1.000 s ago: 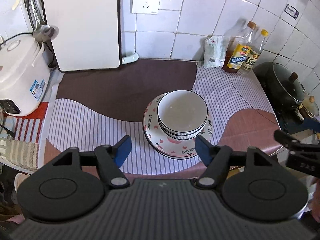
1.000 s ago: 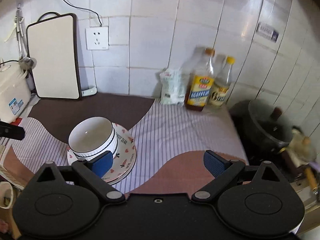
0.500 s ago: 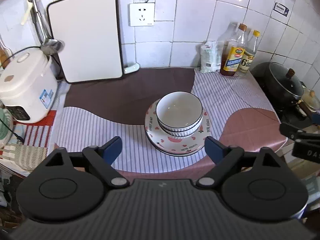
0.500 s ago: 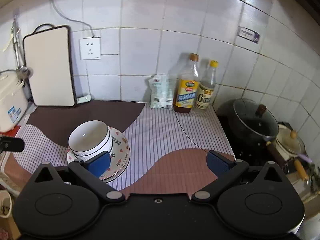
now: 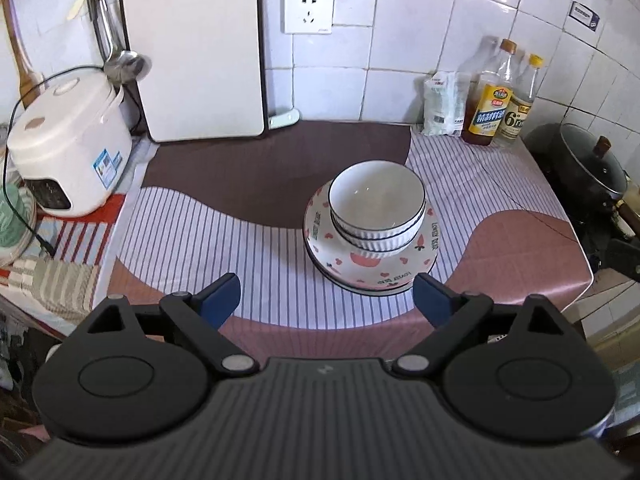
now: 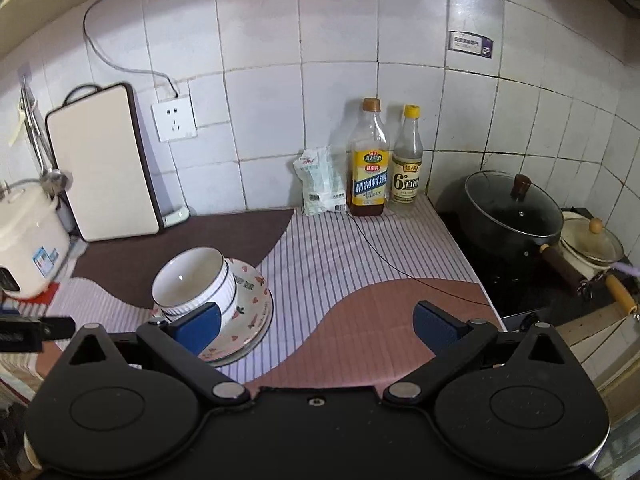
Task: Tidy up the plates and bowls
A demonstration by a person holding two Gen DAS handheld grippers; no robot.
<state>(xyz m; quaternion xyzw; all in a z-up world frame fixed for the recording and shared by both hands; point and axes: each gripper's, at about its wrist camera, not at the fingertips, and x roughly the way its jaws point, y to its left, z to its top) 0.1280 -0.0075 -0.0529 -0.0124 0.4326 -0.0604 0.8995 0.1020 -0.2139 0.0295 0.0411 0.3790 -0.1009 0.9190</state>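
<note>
stack: two ribbed white bowls [image 5: 376, 210] nested on heart-patterned plates [image 5: 370, 266], mid-counter | behind-left: white cutting board [image 5: 196, 52] against wall | left: white rice cooker [image 5: 66, 146] | behind-right: two glass bottles [image 5: 504, 98] | right: black lidded pot [image 5: 588, 164]

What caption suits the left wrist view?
Open left hand-held gripper facing stacked bowls on a heart-patterned plate.

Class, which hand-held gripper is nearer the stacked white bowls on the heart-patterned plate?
Left, judging by the views: the left hand-held gripper faces the stacked white bowls squarely; the right hand-held gripper sits off to their right.
</note>
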